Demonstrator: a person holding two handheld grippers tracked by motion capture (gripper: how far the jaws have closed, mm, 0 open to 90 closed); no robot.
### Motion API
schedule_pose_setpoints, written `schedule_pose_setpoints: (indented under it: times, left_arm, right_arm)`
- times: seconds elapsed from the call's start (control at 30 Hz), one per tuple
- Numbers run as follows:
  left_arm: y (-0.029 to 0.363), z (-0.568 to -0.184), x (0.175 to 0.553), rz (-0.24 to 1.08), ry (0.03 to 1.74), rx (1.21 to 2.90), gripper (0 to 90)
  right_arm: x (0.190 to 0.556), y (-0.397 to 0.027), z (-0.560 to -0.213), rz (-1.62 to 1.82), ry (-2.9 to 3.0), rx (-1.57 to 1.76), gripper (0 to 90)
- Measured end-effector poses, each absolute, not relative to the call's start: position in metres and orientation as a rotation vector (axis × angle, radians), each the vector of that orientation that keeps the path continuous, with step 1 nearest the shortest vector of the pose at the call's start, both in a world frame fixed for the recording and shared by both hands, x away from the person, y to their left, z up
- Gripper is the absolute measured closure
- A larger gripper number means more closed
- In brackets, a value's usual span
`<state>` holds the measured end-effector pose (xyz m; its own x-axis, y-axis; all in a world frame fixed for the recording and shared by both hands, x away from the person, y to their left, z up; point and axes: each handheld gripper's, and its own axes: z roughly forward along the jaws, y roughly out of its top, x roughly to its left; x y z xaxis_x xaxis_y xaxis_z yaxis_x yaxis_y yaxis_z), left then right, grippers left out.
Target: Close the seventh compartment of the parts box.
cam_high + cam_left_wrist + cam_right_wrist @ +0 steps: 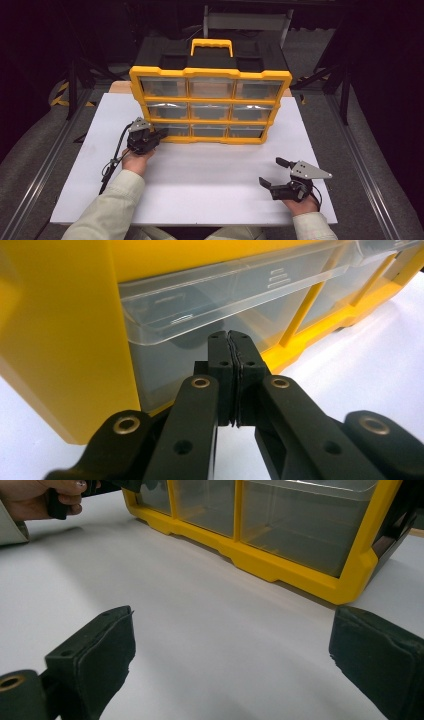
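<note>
While both hands rest on the white table [200, 175], the scene reads so:

Organiser: a yellow drawer box [210, 105] stands upright at the far middle of the table, with a yellow handle [212, 46] on its black top and three rows of three clear drawers facing the person.

Bottom-left drawer: the clear drawer [200, 325] sits in the lowest row at the box's left end, inside the yellow frame; in the left gripper view its lip juts out just above the jaw tips.

Left gripper: the left gripper [159, 134] is at the box's lower left corner, its tips at the front of that drawer. In its own view [234, 342] the two pads are pressed flat together with nothing between them, just under the drawer's lip; whether they touch the drawer I cannot tell.

Right gripper: the right gripper [274, 172] lies near the table's front right, well apart from the box. Its jaws stand wide, and in its own view [230, 640] only bare table lies between them.

Left hand: the hand [45, 497] shows beside the box's corner in the right gripper view.
</note>
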<state>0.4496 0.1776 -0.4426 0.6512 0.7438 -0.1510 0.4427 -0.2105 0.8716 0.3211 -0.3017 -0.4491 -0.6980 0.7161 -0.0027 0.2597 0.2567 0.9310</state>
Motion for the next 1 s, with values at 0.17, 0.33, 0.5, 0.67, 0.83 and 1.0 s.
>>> schedule_pose_setpoints:
  times: [0.17, 0.33, 0.5, 0.67, 0.83, 1.0]
  left_arm:
    - [0.178, -0.439, 0.445, 0.288, 0.882, 1.873, 78.6]
    - [0.181, -0.426, 0.434, 0.273, 0.802, 1.883, 52.8]
    - [0.184, -0.415, 0.423, 0.258, 0.781, 1.887, 24.1]
    - [0.187, -0.407, 0.413, 0.258, 0.745, 1.889, 14.8]
    - [0.194, -0.397, 0.394, 0.278, 0.694, 1.866, 8.6]
    - [0.205, -0.391, 0.382, 0.277, 0.686, 1.821, 5.0]
  right_arm:
    - [0.321, -0.302, -0.449, 1.436, 2.106, 0.885, 5.3]
    - [0.321, -0.302, -0.449, 1.435, 2.107, 0.885, 5.3]
    - [0.321, -0.302, -0.449, 1.437, 2.107, 0.885, 5.3]
    - [0.321, -0.301, -0.449, 1.435, 2.11, 0.882, 5.3]
    - [0.321, -0.302, -0.449, 1.443, 2.107, 0.883, 5.3]
    - [0.322, -0.301, -0.448, 1.441, 2.108, 0.883, 5.3]
